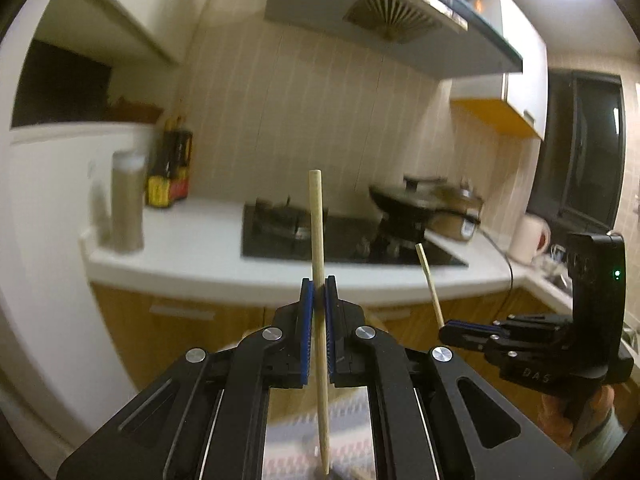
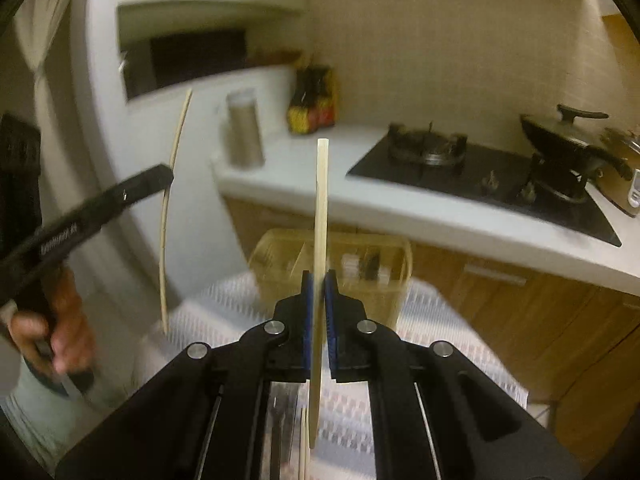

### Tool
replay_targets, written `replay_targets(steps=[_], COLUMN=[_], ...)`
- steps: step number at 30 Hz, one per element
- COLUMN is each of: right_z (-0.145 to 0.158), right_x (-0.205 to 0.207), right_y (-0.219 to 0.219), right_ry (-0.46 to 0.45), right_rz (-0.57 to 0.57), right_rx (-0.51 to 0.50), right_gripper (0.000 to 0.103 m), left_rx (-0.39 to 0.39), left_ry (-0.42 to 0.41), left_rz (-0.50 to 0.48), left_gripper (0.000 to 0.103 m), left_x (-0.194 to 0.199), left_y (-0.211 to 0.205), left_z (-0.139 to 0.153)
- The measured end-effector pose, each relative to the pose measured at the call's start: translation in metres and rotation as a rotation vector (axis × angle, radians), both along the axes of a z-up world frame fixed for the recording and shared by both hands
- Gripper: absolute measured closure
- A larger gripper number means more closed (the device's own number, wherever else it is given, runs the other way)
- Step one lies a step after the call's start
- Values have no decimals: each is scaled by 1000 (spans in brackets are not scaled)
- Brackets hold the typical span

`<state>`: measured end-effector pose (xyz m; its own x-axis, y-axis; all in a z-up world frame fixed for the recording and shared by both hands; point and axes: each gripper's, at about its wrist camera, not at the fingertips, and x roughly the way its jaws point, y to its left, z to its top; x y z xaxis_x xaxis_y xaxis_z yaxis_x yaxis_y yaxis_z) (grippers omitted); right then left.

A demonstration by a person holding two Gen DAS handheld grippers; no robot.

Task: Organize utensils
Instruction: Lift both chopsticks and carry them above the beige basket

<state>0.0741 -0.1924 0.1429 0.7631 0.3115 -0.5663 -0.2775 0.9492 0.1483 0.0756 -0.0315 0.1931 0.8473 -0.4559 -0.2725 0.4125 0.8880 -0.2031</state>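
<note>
My left gripper (image 1: 319,286) is shut on a pale wooden chopstick (image 1: 317,224) that stands nearly upright, thick end up. My right gripper (image 2: 319,280) is shut on a second chopstick (image 2: 321,200), also upright. Each gripper shows in the other's view: the right one (image 1: 444,330) with its chopstick (image 1: 429,280) at the right, the left one (image 2: 170,174) with its chopstick (image 2: 172,184) at the left. A translucent yellow utensil holder (image 2: 384,276) with compartments stands ahead on a white patterned tablecloth (image 2: 224,308). More chopsticks (image 2: 305,448) lie below my right gripper.
A white counter (image 1: 200,256) holds a black gas hob (image 1: 344,240), a lidded wok (image 2: 568,140), a rice cooker (image 1: 460,208), a steel canister (image 2: 244,132), sauce bottles (image 1: 170,168) and a white kettle (image 1: 528,236). A range hood (image 1: 380,20) hangs above. Wooden cabinets sit below.
</note>
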Motion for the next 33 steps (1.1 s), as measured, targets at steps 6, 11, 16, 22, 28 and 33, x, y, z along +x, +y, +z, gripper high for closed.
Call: replay_targets(steps=[6,11,16,22,28,33], right_z=[7,0,-16,-47,-74,-87], right_x=[54,92,113,127,128,120], right_y=[-9,-17,-18,-19,-11,-14], right_ry=[-86,-139,-237,-297,-319,-322], right_rz=[-74,-83,-105,-107,-85,-72], right_rx=[-83,-48,-32,-28,-58,-47], right_gripper=[99,99,99,99,99,98], left_rx=[-11,-17,-25,-29,-2,-15], left_ry=[-78,-97,-120,-128,-141,-139], left_rz=[10,27,52,71,68,46], left_gripper=[99,99,99,99,99,98], left_x=[39,74,94,109,108,107], left_y=[-30,-53,-62,-66,-73,-68], left_z=[8,-6,-29,-51,-67,-76])
